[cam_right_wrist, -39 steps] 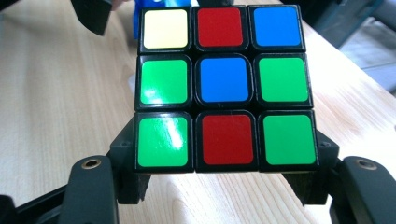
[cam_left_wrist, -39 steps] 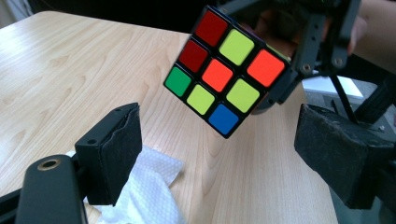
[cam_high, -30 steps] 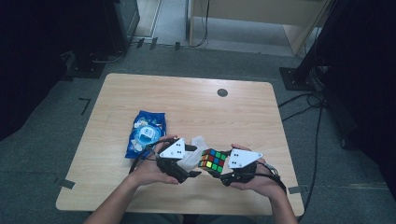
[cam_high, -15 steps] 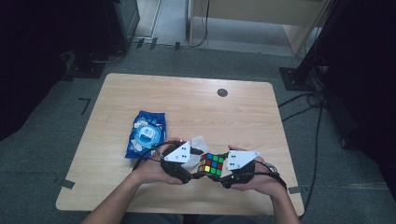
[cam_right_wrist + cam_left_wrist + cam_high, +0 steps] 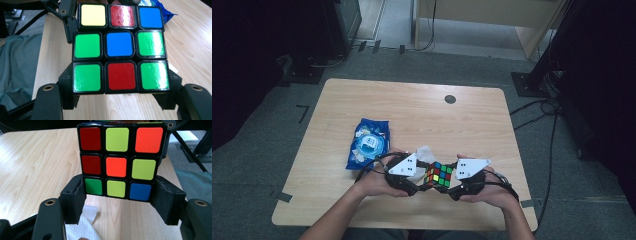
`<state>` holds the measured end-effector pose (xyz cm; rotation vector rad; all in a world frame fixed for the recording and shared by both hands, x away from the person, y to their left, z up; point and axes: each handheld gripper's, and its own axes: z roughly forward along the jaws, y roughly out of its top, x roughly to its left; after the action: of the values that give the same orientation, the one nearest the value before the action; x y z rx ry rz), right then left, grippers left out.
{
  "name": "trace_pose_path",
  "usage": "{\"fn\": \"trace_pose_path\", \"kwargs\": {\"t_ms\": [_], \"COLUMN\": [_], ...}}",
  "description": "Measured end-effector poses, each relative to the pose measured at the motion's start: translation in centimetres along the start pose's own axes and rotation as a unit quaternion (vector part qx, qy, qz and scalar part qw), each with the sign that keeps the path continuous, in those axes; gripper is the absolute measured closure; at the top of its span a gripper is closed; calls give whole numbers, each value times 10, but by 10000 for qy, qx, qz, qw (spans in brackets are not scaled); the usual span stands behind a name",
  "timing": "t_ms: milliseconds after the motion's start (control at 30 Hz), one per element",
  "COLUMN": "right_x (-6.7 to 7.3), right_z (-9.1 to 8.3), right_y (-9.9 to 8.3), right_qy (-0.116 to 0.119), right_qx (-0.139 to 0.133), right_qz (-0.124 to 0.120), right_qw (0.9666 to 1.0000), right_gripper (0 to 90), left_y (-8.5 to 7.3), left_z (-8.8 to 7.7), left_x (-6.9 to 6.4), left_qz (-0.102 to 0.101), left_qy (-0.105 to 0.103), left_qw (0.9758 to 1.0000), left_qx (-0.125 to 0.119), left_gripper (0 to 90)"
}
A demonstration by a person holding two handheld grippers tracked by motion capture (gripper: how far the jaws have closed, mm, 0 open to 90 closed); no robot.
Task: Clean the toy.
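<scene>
Cube [image 5: 438, 174] sits between both grippers: right gripper [image 5: 455, 189] clamps it, left gripper [image 5: 421, 186] has just been closing onto it.

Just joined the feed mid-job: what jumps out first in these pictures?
The scrambled cube, held above the table's near edge between the left gripper and right gripper. The right one's jaws clamp its bottom row; the left's have just been closing on the opposite side, pads at its lowest layer. Left of them lie a blue packet and a white tissue.
</scene>
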<state>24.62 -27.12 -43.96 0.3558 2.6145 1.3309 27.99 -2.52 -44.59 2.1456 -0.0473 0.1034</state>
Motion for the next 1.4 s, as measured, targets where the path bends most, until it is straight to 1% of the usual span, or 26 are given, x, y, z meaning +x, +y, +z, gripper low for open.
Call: {"fn": "trace_pose_path", "kwargs": {"t_ms": [233, 267, 367, 633, 700, 767, 833, 867, 933, 1000, 1033, 1067, 1100, 1133, 1233, 1267, 1300, 1333, 1367, 1400], "right_x": [-2, -2, -3, -3, -3, -4, -4, -5, -6, -7, -7, -8, -9, -9, -7, -6, -5, -4, -4, -6], "right_z": [0, 0, -1, 0, -2, -5, -6, -7, -7, -7, -7, -8, -8, -9, -8, -8, -8, -7, -7, -7], "right_y": [0, 0, 0, 0, 0, 0, 0, 0, -2, -3, -4, -4, -4, -4, -2, -1, -1, 0, 0, 0], "right_qy": [-40, -47, -113, -186, -155, -71, 14, 82, 215, 343, 433, 550, 632, 728, 682, 628, 565, 416, 334, 238], "right_qx": [-18, -23, -64, -144, -251, -354, -425, -437, -509, -564, -579, -602, -599, -571, -456, -419, -365, -303, -255, -242], "right_qz": [118, 137, 177, 289, 361, 441, 457, 512, 593, 723, 796, 855, 926, 982, 939, 901, 879, 870, 926, 997], "right_qw": [9999, 9999, 9998, 9993, 9989, 9984, 9980, 9977, 9967, 9952, 9942, 9930, 9919, 9909, 9922, 9931, 9939, 9949, 9948, 9944], "right_gripper": [331, 328, 317, 301, 302, 310, 321, 344, 349, 351, 352, 352, 353, 353, 353, 354, 354, 353, 354, 353], "left_y": [1, 1, 1, -2, -4, -6, -6, -7, -8, -9, -9, -9, -10, -10, -11, -12, -12, -11, -10, -10], "left_z": [-3, -4, -6, -9, -10, -11, -12, -12, -13, -14, -15, -15, -15, -15, -13, -12, -10, -9, -7, -7], "left_x": [0, 0, 1, 3, 4, 4, 5, 5, 6, 7, 8, 8, 8, 8, 9, 9, 8, 7, 6, 6], "left_qz": [-12, -51, -77, -238, -267, -327, -383, -418, -471, -482, -488, -492, -491, -472, -435, -411, -375, -346, -338, -349], "left_qy": [118, 124, 151, 119, 102, 38, -54, -82, -194, -305, -393, -438, -537, -556, -591, -572, -431, -288, -42, 32], "left_qw": [9999, 9999, 9998, 9994, 9994, 9991, 9988, 9985, 9979, 9973, 9968, 9965, 9960, 9960, 9963, 9967, 9978, 9985, 9991, 9991], "left_qx": [-48, -76, -116, -208, -195, -261, -314, -336, -402, -454, -488, -506, -526, -522, -441, -398, -332, -300, -247, -219], "left_gripper": [337, 337, 338, 338, 338, 338, 338, 338, 338, 339, 339, 338, 339, 338, 338, 337, 335, 330, 319, 277]}}
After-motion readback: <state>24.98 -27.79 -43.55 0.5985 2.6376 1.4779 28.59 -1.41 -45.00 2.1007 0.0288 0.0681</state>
